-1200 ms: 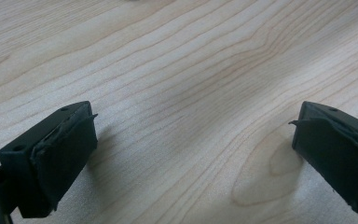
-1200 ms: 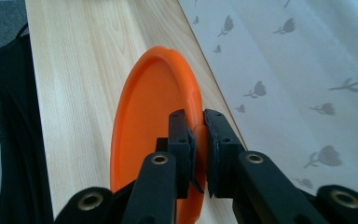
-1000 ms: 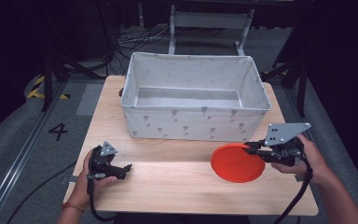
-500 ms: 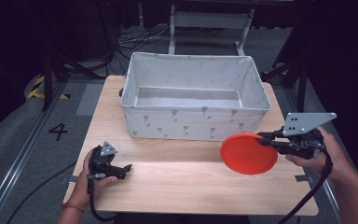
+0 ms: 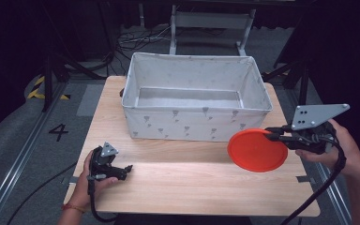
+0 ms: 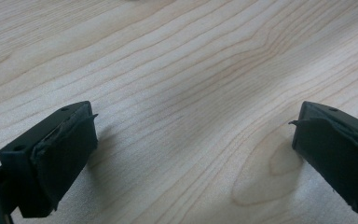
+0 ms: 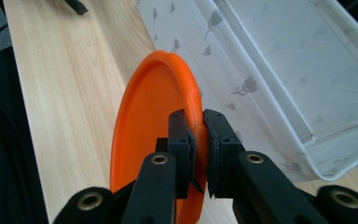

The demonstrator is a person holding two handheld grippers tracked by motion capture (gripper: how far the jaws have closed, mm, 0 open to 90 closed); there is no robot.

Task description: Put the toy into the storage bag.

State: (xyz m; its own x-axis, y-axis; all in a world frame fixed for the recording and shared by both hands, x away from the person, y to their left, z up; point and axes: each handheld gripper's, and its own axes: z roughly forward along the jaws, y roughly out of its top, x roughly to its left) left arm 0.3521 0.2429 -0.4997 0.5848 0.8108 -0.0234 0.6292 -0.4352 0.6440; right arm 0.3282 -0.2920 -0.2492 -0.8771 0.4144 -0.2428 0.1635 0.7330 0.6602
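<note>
- The right gripper (image 5: 273, 136) is clamped on the rim of an orange plate (image 5: 255, 151); in the right gripper view the two black jaws pinch the raised edge of the plate (image 7: 154, 140) between them.
- The plate is off the table (image 5: 192, 187), held near level in the high view, just in front of the near right corner of the fabric box (image 5: 194, 124). Its far edge overlaps the box's front wall in the picture, but I cannot tell whether they touch.
- The person's right hand (image 5: 342, 147) holds the gripper from the right side of the table, with the cable trailing down toward the near edge.
- The left gripper (image 5: 122, 169) rests on the wood near the front left corner, well apart from the plate. Its jaws stand wide apart with nothing between them, only bare wood grain (image 6: 191, 93) in the left gripper view.
- The box looks empty inside.
- Judged from this, the pick-up is done and the carry is under way; left to do is bringing the plate over the rim, lowering it in and letting go.
</note>
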